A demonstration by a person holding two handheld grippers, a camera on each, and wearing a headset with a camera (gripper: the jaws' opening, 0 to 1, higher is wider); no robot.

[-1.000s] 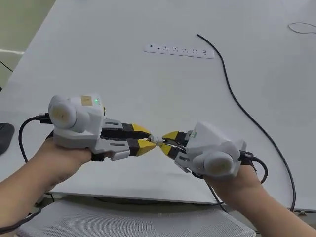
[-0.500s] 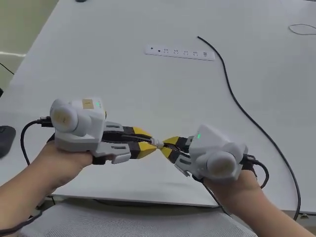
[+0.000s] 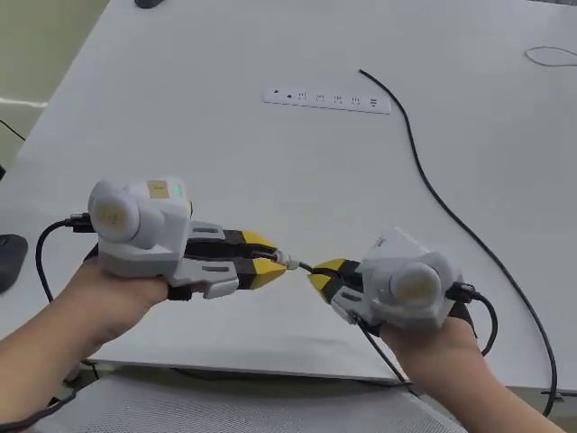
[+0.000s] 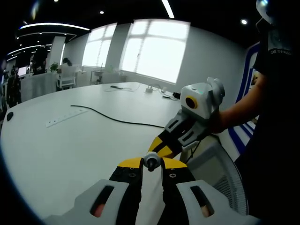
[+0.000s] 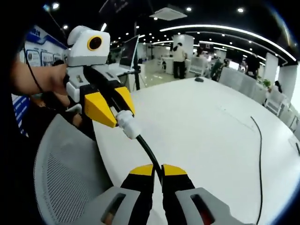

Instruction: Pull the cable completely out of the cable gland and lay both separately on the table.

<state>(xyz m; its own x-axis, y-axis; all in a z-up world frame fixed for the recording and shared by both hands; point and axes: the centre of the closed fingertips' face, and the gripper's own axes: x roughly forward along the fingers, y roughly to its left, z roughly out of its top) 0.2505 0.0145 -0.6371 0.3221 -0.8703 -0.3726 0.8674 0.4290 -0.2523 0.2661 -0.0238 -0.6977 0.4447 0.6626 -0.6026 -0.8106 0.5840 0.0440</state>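
The gland is clenched between the left gripper jaws, the cable between the right gripper jaws, not yet parted or laid down.

A broad white surface with a rounded edge stretches away across an open-plan office. A white power strip lies flat on it toward the far side. A long black cord curves from beside the strip's end toward the near edge. Pale green floor shows past the surface's left edge. A grey mesh chair back stands just beside the near edge. Large bright windows sit in a pale far wall, letting in daylight. Long strip lights and small round spotlights glow on a dark ceiling. People stand far off among desks and monitors.
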